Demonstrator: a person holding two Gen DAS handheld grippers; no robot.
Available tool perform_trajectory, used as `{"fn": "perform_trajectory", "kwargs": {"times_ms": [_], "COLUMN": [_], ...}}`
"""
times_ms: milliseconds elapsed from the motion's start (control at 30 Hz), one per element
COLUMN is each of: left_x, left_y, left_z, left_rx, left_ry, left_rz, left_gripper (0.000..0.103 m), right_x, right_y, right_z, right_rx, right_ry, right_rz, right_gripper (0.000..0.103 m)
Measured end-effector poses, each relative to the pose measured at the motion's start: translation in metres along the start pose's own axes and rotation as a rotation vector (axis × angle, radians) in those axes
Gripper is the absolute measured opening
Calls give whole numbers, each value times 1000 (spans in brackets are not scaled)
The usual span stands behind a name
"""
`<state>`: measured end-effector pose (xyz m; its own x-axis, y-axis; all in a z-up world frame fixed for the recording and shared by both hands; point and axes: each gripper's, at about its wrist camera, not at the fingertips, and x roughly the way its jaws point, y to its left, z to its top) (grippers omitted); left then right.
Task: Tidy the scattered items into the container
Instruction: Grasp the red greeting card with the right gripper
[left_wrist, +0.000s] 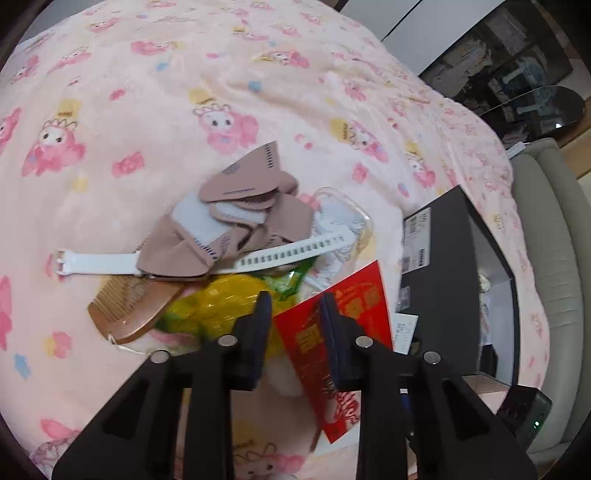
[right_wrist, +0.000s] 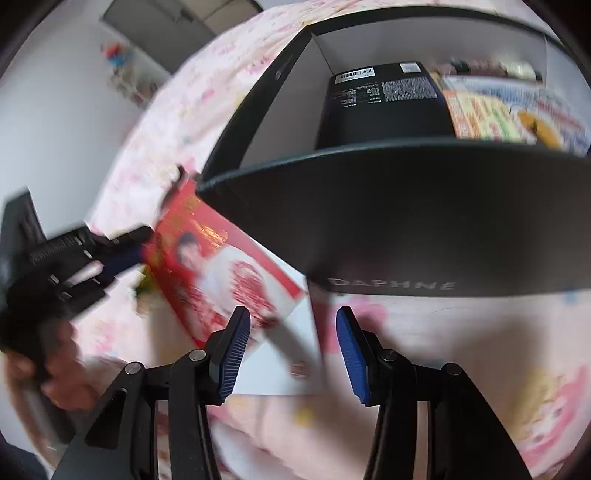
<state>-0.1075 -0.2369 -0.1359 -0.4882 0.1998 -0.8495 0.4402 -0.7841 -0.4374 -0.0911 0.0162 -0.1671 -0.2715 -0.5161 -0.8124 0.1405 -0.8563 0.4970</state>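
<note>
clutter in a heap on the pink cartoon blanket (left_wrist: 147, 110), and here comes the left gripper (left_wrist: 295, 314), nosed right down into it. its jaws look nipped onto the upper edge of the red envelope (left_wrist: 354, 306), with the card standing up between the pads. the right wrist view agrees: over at the left edge the black tool has the envelope by its corner, though that part is blurred, so call it a grasp rather than a certainty.

right gripper (right_wrist: 293, 325) hangs part-open above the blanket, blue pads well apart, nothing between them. just ahead of it lie the lower end of the envelope and a white sheet (right_wrist: 280, 369).

now the container: a black box (left_wrist: 461, 236) with white inner walls sits just beside the pile, to the right in the left view. look inside from the right wrist and there is already a small black carton (right_wrist: 384, 103) and some colourful printed packets (right_wrist: 495, 114) next to it, so a few things seem to be in.

plenty left, though. a white strap (left_wrist: 295, 254) runs across the heap with beige folded pieces (left_wrist: 240, 206) lying over it, a wooden comb (left_wrist: 129, 306) pokes out at the left, a yellow-green wrapped packet (left_wrist: 221, 302) sits just under the gripper, and a clear plastic tray (left_wrist: 343, 210) lies behind. early to middle going, i'd judge; the envelope looks next for the box, and it is thin and floppy, so it may bend on the lift.
</note>
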Motion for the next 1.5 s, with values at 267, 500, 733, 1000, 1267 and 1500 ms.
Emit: {"fn": "perform_trajectory", "kwargs": {"times_ms": [267, 500, 733, 1000, 1267, 1500], "left_x": [21, 10, -3, 28, 17, 40], "left_y": [-19, -19, -10, -28, -23, -42], "left_z": [-9, -11, -19, -17, -26, -38], "left_rx": [75, 54, 7, 74, 31, 153], "left_ry": [117, 56, 30, 161, 132, 232], "left_rz": [-99, -80, -8, -130, -56, -16], "left_gripper": [26, 30, 38, 37, 42, 53], "right_x": [8, 6, 4, 19, 7, 29], "right_y": [-2, 2, 0, 16, 20, 27], "right_z": [0, -23, -7, -21, -23, -14], "right_rx": [-26, -43, -66, -102, -112, -118], "right_ry": [-24, 44, 8, 100, 55, 87], "right_rz": [-42, 48, -1, 59, 4, 88], "right_gripper": [44, 44, 44, 36, 36, 36]}}
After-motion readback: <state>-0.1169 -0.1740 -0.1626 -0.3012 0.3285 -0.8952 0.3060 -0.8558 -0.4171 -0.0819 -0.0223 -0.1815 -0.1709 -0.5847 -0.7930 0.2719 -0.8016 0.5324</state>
